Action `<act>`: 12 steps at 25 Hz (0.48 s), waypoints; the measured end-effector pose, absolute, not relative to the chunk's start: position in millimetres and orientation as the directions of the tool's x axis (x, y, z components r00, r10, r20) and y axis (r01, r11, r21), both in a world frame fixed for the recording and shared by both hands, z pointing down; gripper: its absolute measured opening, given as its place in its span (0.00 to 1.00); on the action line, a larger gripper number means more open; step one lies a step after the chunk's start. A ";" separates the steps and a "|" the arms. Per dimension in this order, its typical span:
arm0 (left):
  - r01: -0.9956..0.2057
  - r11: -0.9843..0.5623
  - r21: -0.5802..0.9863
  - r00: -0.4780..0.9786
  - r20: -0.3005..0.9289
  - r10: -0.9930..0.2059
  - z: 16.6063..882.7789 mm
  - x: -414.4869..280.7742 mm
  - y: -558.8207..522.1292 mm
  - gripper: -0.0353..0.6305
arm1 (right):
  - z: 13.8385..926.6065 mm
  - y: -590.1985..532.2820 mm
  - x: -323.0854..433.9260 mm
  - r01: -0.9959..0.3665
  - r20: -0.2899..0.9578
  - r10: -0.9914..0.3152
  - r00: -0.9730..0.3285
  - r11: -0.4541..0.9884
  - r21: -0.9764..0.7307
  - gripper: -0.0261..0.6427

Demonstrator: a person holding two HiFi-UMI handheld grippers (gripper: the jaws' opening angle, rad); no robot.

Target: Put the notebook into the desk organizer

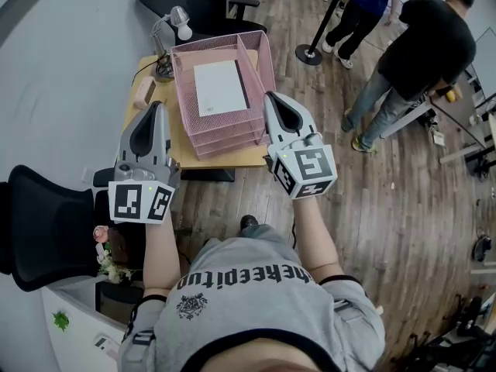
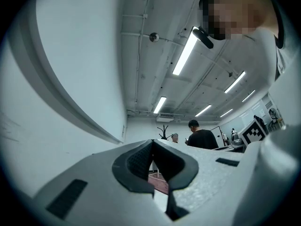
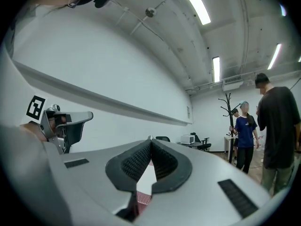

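A white notebook (image 1: pixel 219 87) lies flat in the top tray of the pink mesh desk organizer (image 1: pixel 264 62), which stands on a small wooden table (image 1: pixel 232 157). My left gripper (image 1: pixel 157 108) hovers at the organizer's left side, shut and empty. At the organizer's right front corner my right gripper (image 1: pixel 273 98) is held up, also shut with nothing in it. In the left gripper view the closed jaw tips (image 2: pixel 153 141) point upward, with a bit of pink mesh (image 2: pixel 159 182) below them. The right gripper view shows its closed tips (image 3: pixel 150 140) over the notebook (image 3: pixel 146 174).
A desk lamp (image 1: pixel 179 22) and a pink object (image 1: pixel 144 93) sit on the table's left side. A black chair (image 1: pixel 46 227) is at my left, another (image 1: pixel 186 2) behind the table. Two people (image 1: pixel 422 53) (image 1: pixel 364 6) stand on the wooden floor to the right.
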State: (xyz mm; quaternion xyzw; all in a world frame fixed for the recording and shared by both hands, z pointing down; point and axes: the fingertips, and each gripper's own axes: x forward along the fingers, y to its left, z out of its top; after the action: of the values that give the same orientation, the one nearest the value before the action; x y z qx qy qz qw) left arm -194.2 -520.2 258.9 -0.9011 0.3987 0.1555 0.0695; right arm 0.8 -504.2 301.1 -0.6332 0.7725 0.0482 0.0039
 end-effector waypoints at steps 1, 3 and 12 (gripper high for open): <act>-0.736 -0.677 -0.002 0.637 -0.338 -0.693 258.1 -193.2 -518.9 0.06 | 298.9 -500.1 2.0 -0.980 -0.076 -0.979 -0.188 0.183 0.074 0.04; -0.729 -0.685 -0.003 0.645 -0.340 -0.685 257.0 -191.4 -516.3 0.06 | 294.9 -492.0 4.2 -0.984 -0.091 -0.982 -0.168 0.160 0.084 0.04; -0.707 -0.707 0.000 0.665 -0.339 -0.665 256.1 -185.9 -508.1 0.06 | 283.7 -460.0 18.5 -0.996 -0.155 -0.985 -0.071 0.062 0.067 0.04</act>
State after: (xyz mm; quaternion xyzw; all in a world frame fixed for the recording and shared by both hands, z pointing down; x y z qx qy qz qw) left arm -185.9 -508.1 256.1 -0.9101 0.3769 0.1593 0.0657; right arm 18.5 -460.0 283.7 -0.6806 0.7278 0.0778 0.0341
